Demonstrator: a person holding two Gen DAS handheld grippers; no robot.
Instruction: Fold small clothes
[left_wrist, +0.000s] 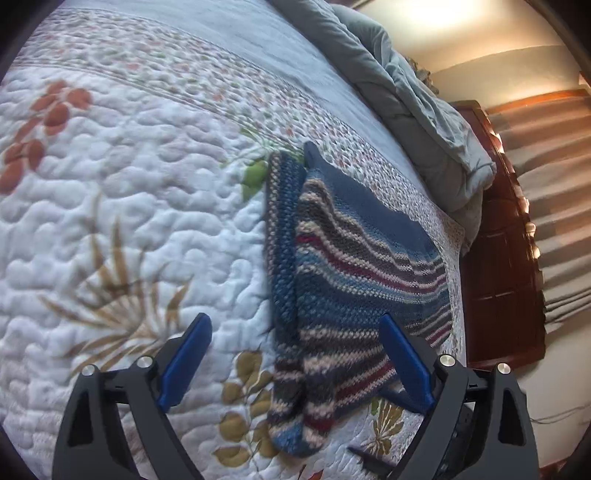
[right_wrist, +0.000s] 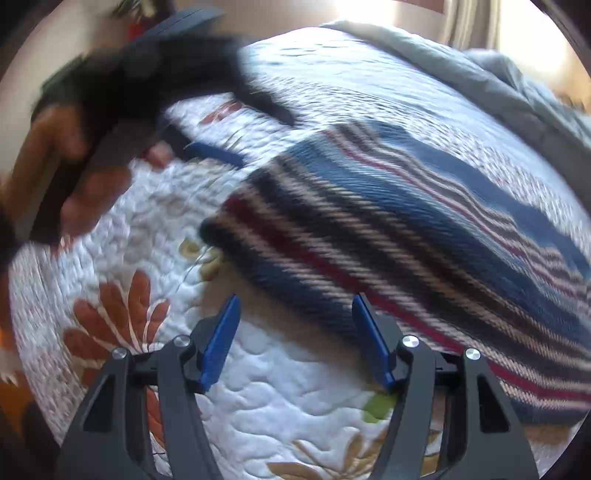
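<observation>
A striped knitted garment (left_wrist: 343, 273) in blue, grey, cream and dark red lies folded on the quilted bedspread (left_wrist: 129, 206), a narrow part laid along its left side. My left gripper (left_wrist: 295, 321) hovers over its near end, blue fingers wide apart and holding nothing. In the right wrist view the same knit (right_wrist: 388, 229) spreads across the right half, blurred. My right gripper (right_wrist: 295, 302) stands open just above the knit's near edge, nothing between its fingers. At upper left of that view a hand (right_wrist: 55, 173) holds the other gripper, blurred.
A grey duvet (left_wrist: 413, 99) is bunched along the far side of the bed. A dark wooden footboard (left_wrist: 498, 258) runs along the bed's right edge, with curtains beyond. The white floral quilt stretches wide to the left of the knit.
</observation>
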